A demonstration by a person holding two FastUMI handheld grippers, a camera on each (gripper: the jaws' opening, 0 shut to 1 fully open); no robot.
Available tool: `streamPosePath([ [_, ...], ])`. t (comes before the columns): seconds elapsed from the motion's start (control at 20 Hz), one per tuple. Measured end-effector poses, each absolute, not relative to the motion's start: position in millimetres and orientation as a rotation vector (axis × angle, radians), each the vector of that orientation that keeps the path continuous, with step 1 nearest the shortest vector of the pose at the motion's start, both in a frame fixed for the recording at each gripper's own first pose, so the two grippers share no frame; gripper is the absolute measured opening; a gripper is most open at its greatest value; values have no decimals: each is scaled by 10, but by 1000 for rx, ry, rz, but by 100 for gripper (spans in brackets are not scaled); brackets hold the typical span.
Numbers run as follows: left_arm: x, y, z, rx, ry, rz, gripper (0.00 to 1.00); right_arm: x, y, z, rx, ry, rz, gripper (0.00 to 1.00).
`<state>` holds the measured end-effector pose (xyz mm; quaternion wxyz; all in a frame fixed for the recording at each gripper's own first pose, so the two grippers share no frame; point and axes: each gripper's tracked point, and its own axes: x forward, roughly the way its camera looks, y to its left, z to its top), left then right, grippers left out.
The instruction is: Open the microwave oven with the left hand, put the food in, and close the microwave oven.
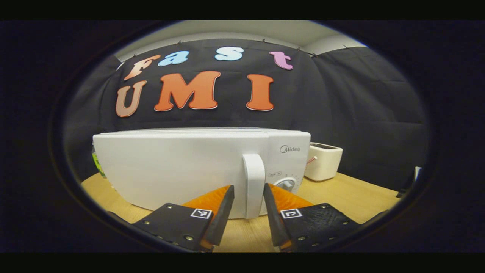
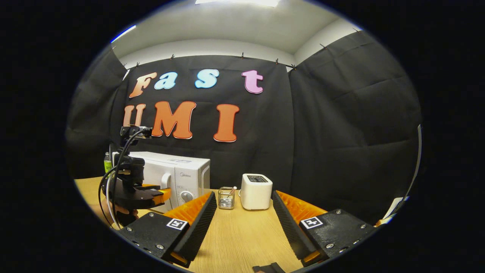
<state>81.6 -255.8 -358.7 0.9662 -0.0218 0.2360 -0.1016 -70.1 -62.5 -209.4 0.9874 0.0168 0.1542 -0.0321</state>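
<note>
Left gripper view has the left gripper with fingers apart straddling the microwave door handle, ready to pull; the door is shut. Right gripper waits open above the table, food unseen

right gripper fingers apart over table; microwave closed.
</note>
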Motion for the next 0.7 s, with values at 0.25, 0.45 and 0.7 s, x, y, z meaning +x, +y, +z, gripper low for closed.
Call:
streamPosePath([
  [0.25,879,-2626,-3697,-78,487,-189,31,-676,-656,-2187,39,330,-71,93],
  [0.45,902,-2635,-3700,-54,474,-186,22,-668,-580,-2245,38,348,-61,93],
  [0.7,848,-2641,-3691,-67,470,-204,12,-709,-493,-2293,24,360,-43,93],
])
